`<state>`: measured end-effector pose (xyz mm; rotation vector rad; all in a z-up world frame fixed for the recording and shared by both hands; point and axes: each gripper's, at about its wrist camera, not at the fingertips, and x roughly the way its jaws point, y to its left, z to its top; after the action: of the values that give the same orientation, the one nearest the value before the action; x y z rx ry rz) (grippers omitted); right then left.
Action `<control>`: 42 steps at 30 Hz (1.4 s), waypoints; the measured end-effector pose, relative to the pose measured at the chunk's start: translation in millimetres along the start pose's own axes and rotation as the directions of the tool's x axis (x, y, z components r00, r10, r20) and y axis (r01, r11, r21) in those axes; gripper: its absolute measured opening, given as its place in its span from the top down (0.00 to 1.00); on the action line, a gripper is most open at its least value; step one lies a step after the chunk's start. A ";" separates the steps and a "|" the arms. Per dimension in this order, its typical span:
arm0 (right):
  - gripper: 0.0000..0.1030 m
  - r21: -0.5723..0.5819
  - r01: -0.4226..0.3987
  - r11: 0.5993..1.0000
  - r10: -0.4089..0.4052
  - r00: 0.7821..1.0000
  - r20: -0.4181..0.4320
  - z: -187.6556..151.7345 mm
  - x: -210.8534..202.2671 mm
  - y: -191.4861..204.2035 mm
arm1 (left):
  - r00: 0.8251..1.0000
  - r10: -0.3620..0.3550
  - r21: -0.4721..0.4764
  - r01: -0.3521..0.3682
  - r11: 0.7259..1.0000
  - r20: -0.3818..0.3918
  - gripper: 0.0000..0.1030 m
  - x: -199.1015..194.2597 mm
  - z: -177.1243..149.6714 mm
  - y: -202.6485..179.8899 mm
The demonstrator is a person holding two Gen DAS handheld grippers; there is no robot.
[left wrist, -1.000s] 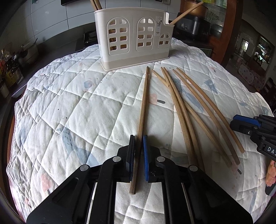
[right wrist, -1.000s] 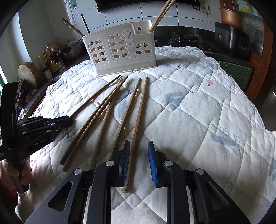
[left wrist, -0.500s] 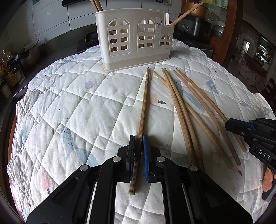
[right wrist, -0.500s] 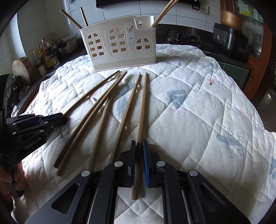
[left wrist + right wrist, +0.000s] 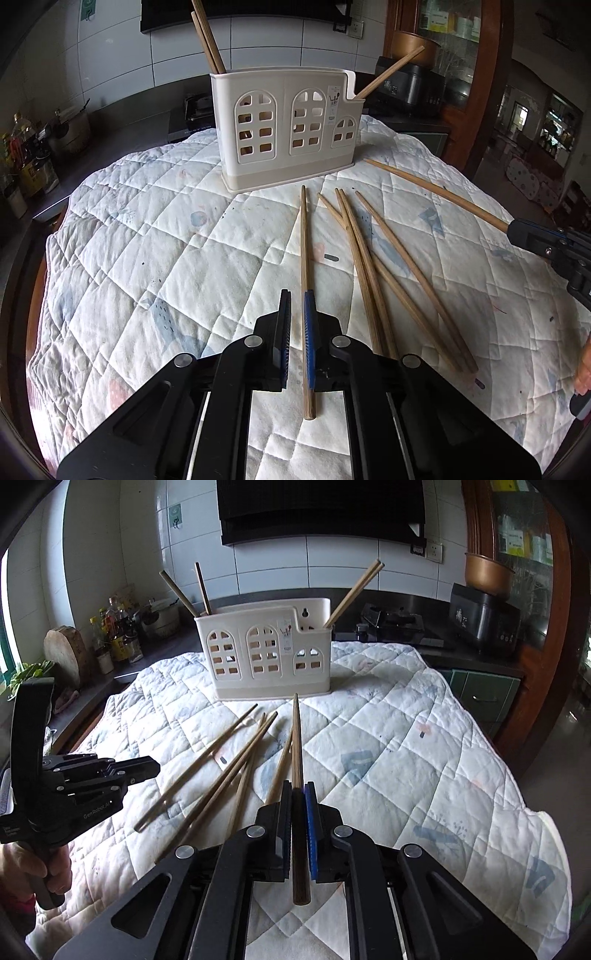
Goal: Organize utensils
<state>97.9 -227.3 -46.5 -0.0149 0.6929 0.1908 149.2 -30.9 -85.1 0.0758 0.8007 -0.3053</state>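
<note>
While the quilt (image 5: 147,258) and the white holder (image 5: 280,122) on its far side stood where they had been a second before, both grippers had come up from the cloth. The right gripper (image 5: 297,794) had held its jaws spread around a chopstick (image 5: 296,738) then. Now it pinched that chopstick, which hung clear of the quilt and pointed at the holder's base. The left gripper (image 5: 296,306) had its jaws almost together, as before. The second chopstick (image 5: 303,240) lay along its blue pad with a slit of quilt showing beside it, so I could not tell whether it was really gripped.

In the right view the left gripper covered part of the quilt, and the hand (image 5: 55,871) under it was cut off at the edge. The holder's inside was hidden.

I counted one holder, two grippers, four loose chopsticks (image 5: 365,266) lying crossed on the quilt between the grippers, and four standing chopsticks (image 5: 354,590) in the holder, two at each end.
</note>
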 end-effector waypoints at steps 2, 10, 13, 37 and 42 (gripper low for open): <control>0.93 -0.006 0.000 1.000 0.000 1.000 0.018 7.3 -4.5 0.6 | 1.000 -0.002 0.007 0.002 1.000 0.010 0.94 -3.5 2.7 -0.6; 0.93 0.002 -0.016 1.000 0.016 1.000 0.007 7.7 -1.7 0.0 | 0.997 -0.050 0.002 0.050 0.999 -0.052 0.91 11.6 -8.4 -0.9; 0.93 0.014 -0.020 1.000 0.020 1.000 -0.006 2.7 1.9 -1.7 | 0.996 -0.038 0.000 0.038 0.999 -0.078 0.91 20.7 -13.5 -0.2; 0.93 0.039 -0.024 0.999 0.023 1.000 0.010 3.3 -4.3 -9.0 | 0.998 -0.012 -0.033 0.010 0.999 -0.064 0.95 11.9 0.7 4.4; 0.93 0.035 -0.028 0.999 0.027 0.999 0.030 11.1 -9.8 -9.1 | 1.000 -0.023 -0.055 0.023 0.998 0.014 0.95 -6.8 12.7 6.8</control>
<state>99.2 -237.0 -32.2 0.0308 0.6673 0.2047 155.5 -25.1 -71.6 0.0124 0.7963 -0.3047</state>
